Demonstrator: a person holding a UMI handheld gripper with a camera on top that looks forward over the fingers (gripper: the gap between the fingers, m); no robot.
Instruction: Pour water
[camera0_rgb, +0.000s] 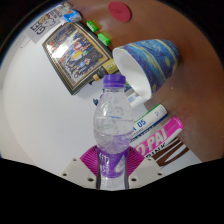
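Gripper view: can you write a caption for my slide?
Gripper holds a clear water bottle upright, beside a blue paper cup lying tipped on the white table.

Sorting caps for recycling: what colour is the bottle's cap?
Purple, on the bottle cap, in the gripper view.

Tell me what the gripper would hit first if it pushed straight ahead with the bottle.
Likely the blue paper cup. The gripper holds the water bottle upright, and the cup sits tilted just beyond the bottle's purple cap. Depth is hard to judge.

Framed picture (72, 52) on white table (30, 110), pink box (158, 135) (partly hidden), green item (93, 26), red disc (120, 10)
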